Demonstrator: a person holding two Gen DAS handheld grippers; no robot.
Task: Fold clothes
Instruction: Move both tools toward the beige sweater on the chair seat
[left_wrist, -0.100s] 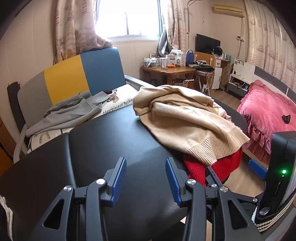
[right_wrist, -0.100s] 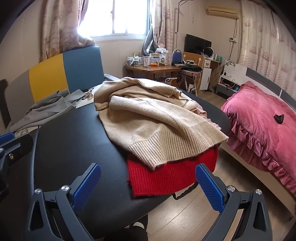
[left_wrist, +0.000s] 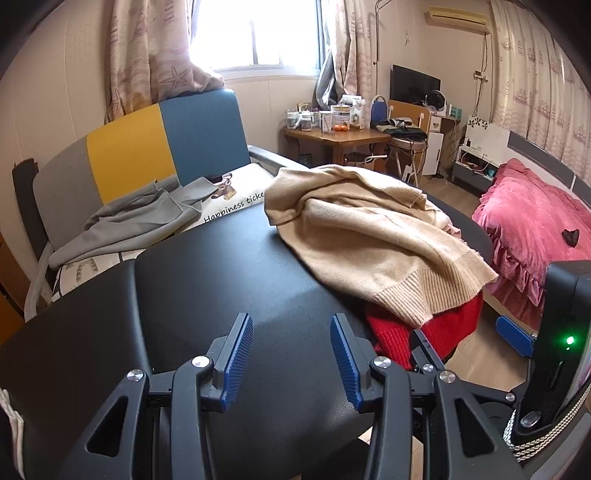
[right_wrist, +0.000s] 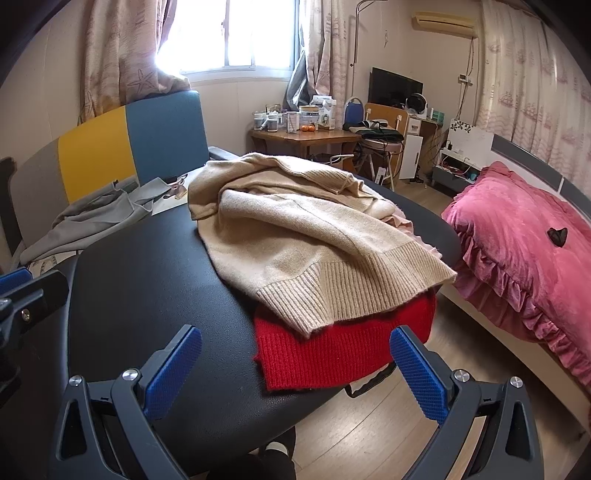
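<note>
**Both grippers released, sweaters piled at the desk's right edge**

Left wrist view: The left gripper (left_wrist: 291, 358) is seen over the bare black desk (left_wrist: 207, 295), its jaws parted with nothing between them. The beige sweater (left_wrist: 373, 243) is heaped ahead and to the right of the jaws, well apart from them, along the right side of the desk. Its ribbed hem is draped over the red sweater (left_wrist: 428, 332), which lies at the near right edge, just right of the right-hand finger. Part of the right gripper (left_wrist: 515, 334) is glimpsed beyond that edge. A grey garment (left_wrist: 136, 221) is spread over the sofa (left_wrist: 147, 144) past the desk's far left corner.

Right wrist view: The right gripper (right_wrist: 295, 365) is held at the near right edge of the desk (right_wrist: 147, 280), its jaws spread wide and released. The red sweater (right_wrist: 332, 354) is framed between the two fingertips, slightly beyond them and untouched, its hem reaching the desk's edge. The beige sweater (right_wrist: 295, 240) is laid on top of it, stretching toward the far edge. A pink bed (right_wrist: 524, 236) is seen to the right, across the wooden floor (right_wrist: 369, 435).
</note>
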